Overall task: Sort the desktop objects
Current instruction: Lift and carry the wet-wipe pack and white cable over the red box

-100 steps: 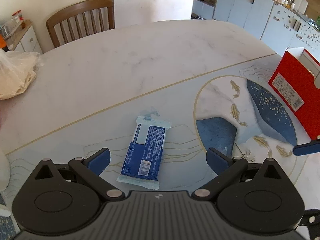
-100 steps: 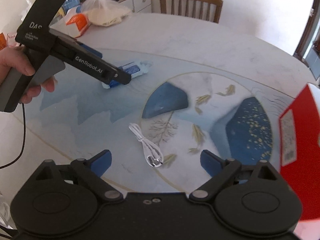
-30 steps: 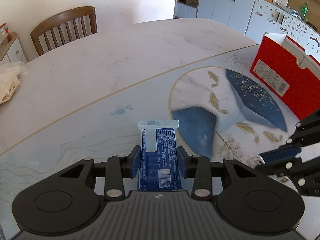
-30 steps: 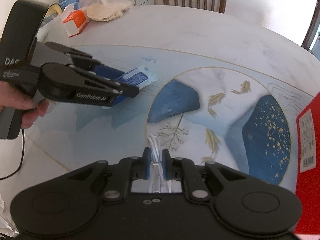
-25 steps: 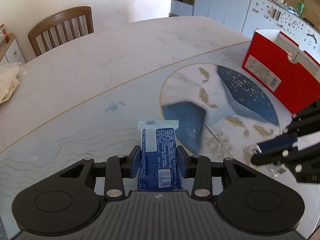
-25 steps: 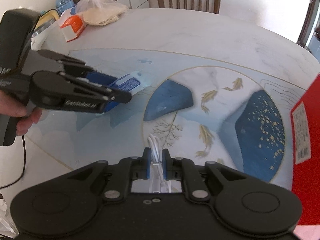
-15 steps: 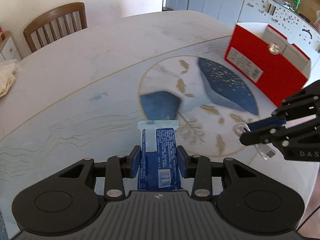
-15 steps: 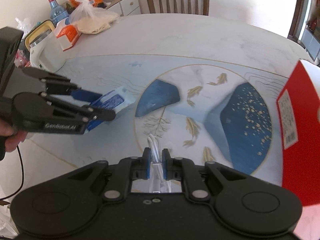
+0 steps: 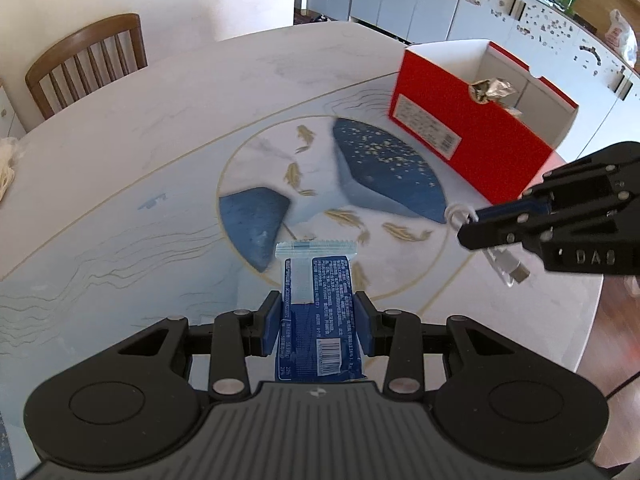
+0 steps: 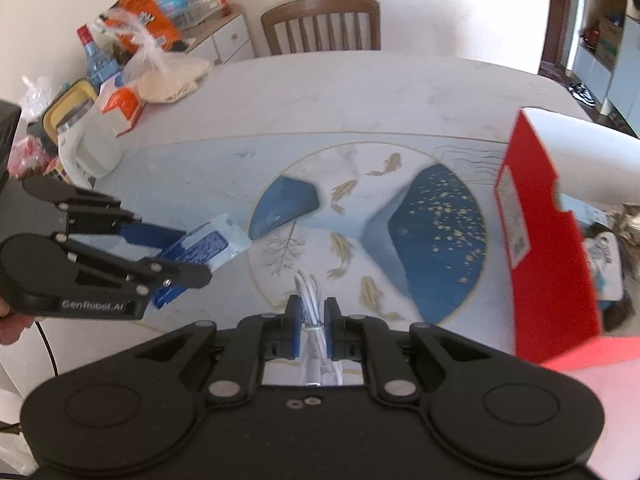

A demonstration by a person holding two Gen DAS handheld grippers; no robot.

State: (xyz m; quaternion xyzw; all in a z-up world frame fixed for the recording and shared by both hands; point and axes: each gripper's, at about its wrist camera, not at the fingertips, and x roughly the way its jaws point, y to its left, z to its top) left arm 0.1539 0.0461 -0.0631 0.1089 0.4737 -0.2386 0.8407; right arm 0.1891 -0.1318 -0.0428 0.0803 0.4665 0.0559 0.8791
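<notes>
My left gripper [image 9: 318, 312] is shut on a blue snack packet [image 9: 318, 304] and holds it above the table; the packet also shows in the right wrist view [image 10: 208, 246]. My right gripper [image 10: 312, 314] is shut on a coiled white cable [image 10: 310, 300], whose plug end hangs below the right gripper in the left wrist view [image 9: 506, 266]. An open red box [image 9: 468, 136] stands on the table's right side with crumpled wrappers inside; it is close on the right in the right wrist view [image 10: 548, 256].
The round marble table [image 9: 160, 120] has a blue fish pattern. A wooden chair [image 10: 320, 24] stands at the far side. Bags, a bottle, cartons and a white jug [image 10: 92, 144] crowd the table's left edge in the right wrist view.
Both grippers closed on their objects, lifted them off the table and have moved toward the red box, which is now nearer in both views.
</notes>
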